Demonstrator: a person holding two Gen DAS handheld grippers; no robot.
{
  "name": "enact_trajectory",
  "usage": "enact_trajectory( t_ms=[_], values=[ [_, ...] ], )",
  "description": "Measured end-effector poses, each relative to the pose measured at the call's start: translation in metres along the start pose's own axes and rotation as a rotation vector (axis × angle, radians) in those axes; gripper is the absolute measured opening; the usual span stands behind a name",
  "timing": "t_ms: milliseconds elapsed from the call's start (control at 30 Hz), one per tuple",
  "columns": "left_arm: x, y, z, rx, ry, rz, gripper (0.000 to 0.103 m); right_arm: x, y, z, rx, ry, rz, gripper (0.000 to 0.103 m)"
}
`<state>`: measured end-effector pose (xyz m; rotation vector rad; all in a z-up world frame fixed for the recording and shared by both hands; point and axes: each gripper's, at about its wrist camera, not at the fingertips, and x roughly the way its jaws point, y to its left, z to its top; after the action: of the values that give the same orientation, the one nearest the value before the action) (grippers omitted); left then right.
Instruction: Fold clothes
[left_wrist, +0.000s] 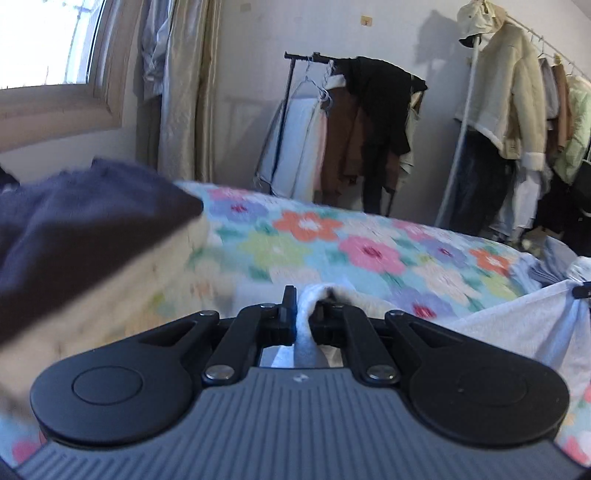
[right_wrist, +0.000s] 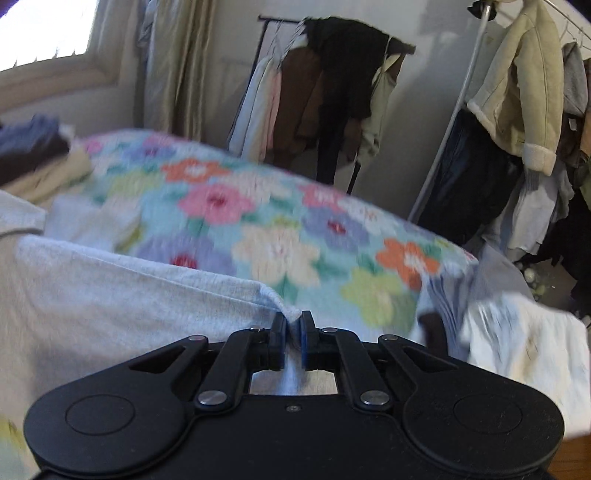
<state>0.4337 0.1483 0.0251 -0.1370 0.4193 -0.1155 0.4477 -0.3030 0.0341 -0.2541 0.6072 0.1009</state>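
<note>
A light grey garment (right_wrist: 122, 295) stretches between my two grippers above a bed with a floral cover (right_wrist: 266, 229). My right gripper (right_wrist: 293, 325) is shut on a pinched edge of the garment, which spreads to the left in the right wrist view. My left gripper (left_wrist: 304, 304) is shut on another bunched corner of the same garment (left_wrist: 517, 325), which hangs to the right in the left wrist view. The right gripper's tip (left_wrist: 581, 291) shows at that view's right edge, holding the cloth.
A stack of folded clothes, dark blue on top (left_wrist: 85, 218), sits on the bed at left; it also shows in the right wrist view (right_wrist: 33, 147). Clothes racks (left_wrist: 354, 122) (right_wrist: 517, 110) stand behind the bed. A white garment (right_wrist: 517, 339) lies at right. The floral cover (left_wrist: 332, 236) lies ahead.
</note>
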Motion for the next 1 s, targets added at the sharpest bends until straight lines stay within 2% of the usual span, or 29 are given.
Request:
enact_trajectory(
  t_ms=[133,200,300,367,467,667,800,867,1000],
  values=[
    [0.043,-0.007,0.015,0.047,0.031,0.075,0.005,0.014,0.023,0.025,-0.015,-0.06,0.08,0.007],
    [0.057,-0.004,0.013,0.025,0.052,0.078,0.005,0.018,0.04,0.032,-0.039,-0.072,0.108,0.007],
    [0.058,0.003,0.004,-0.018,0.073,0.076,0.005,0.019,0.051,0.024,-0.043,-0.053,0.136,0.007],
    [0.051,0.002,-0.005,0.011,0.075,0.075,0.005,0.02,0.055,0.016,-0.042,-0.032,0.148,0.007],
    [0.043,0.004,-0.015,0.011,0.096,0.061,0.005,0.024,0.048,0.002,-0.044,0.02,0.119,0.007],
    [0.025,0.006,-0.011,-0.017,0.146,0.064,0.005,0.028,0.012,0.004,0.075,0.097,0.071,0.007],
    [0.017,0.005,0.0,-0.055,0.192,0.055,0.005,0.038,-0.008,0.031,0.083,0.237,0.055,0.007],
    [0.016,0.002,0.004,-0.068,0.21,0.066,0.005,0.041,-0.011,0.046,0.066,0.265,0.031,0.007],
    [0.008,-0.007,0.004,-0.082,0.227,0.101,0.005,0.052,0.002,0.068,0.016,0.28,-0.073,0.007]
  ],
)
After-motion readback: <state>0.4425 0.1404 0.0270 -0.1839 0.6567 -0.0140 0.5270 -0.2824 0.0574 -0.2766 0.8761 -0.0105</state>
